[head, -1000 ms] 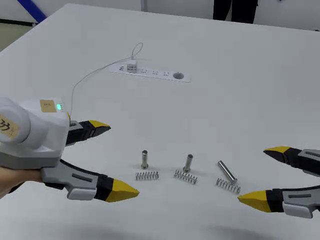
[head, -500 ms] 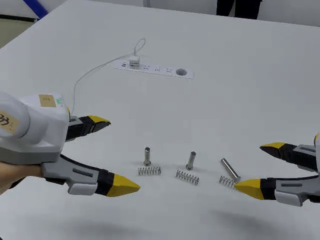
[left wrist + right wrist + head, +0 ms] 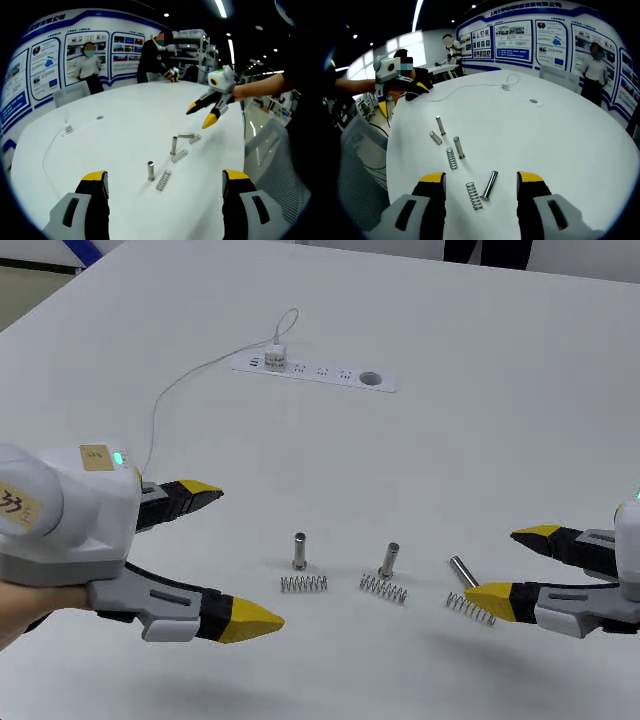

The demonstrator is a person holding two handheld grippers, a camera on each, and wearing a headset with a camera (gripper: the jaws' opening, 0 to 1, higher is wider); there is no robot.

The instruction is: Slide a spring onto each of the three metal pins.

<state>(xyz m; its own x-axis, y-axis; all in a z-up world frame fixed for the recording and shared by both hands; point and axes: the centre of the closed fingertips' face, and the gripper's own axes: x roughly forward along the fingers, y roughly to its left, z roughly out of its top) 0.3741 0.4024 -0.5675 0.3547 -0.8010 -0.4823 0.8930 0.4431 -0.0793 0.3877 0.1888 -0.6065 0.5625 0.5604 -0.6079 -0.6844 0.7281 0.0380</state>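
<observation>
Two pins [image 3: 300,550] stand, third pin [image 3: 461,571] lies flat, springs [image 3: 303,584] alongside; left hand-held gripper [image 3: 245,555] and right hand-held gripper [image 3: 492,565] gape.

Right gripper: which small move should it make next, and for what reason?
Probably lower the right gripper and close it on the lying pin. Its jaws stand open, and in the right gripper view that pin lies on its side between them, with a spring beside it. No spring sits on a pin yet.

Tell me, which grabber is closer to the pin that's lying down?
Right. The right gripper has its open jaws right beside the lying pin; the left gripper hangs far off, past both upright pins.
</observation>
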